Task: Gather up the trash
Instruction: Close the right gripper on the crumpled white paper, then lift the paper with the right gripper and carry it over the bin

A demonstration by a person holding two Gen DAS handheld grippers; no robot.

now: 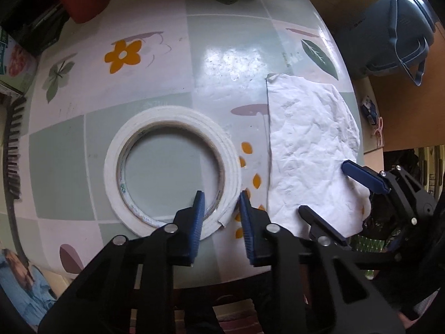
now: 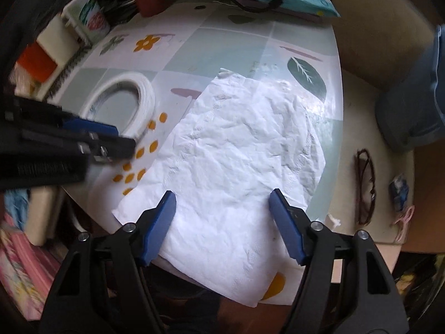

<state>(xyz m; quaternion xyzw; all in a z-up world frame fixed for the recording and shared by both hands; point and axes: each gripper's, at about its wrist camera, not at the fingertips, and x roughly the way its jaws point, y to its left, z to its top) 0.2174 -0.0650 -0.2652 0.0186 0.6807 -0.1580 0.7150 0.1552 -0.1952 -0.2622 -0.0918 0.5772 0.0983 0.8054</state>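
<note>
Right, you're only starting: the crumpled paper towel (image 2: 239, 150) lies flat at the table's (image 1: 155, 64) near edge, ungrabbed. Your right gripper (image 2: 222, 203) straddles it, fingers apart; your left gripper (image 1: 221, 203) brackets the tape roll's (image 1: 172, 167) rim, apart too.

Bare worktop (image 1: 228, 55) lies open from the middle out toward 12 o'clock, leaving a wide lane. At 9 o'clock a tape roll (image 1: 172, 167) fills the near left, with the left tongs (image 1: 221, 197) straddling its rim. The tissue (image 2: 239, 150) covers the 3 o'clock side. Boxes (image 2: 69, 27) crowd the 10 o'clock edge; a blue bin (image 1: 395, 30) stands off the worktop at 2 o'clock.
</note>
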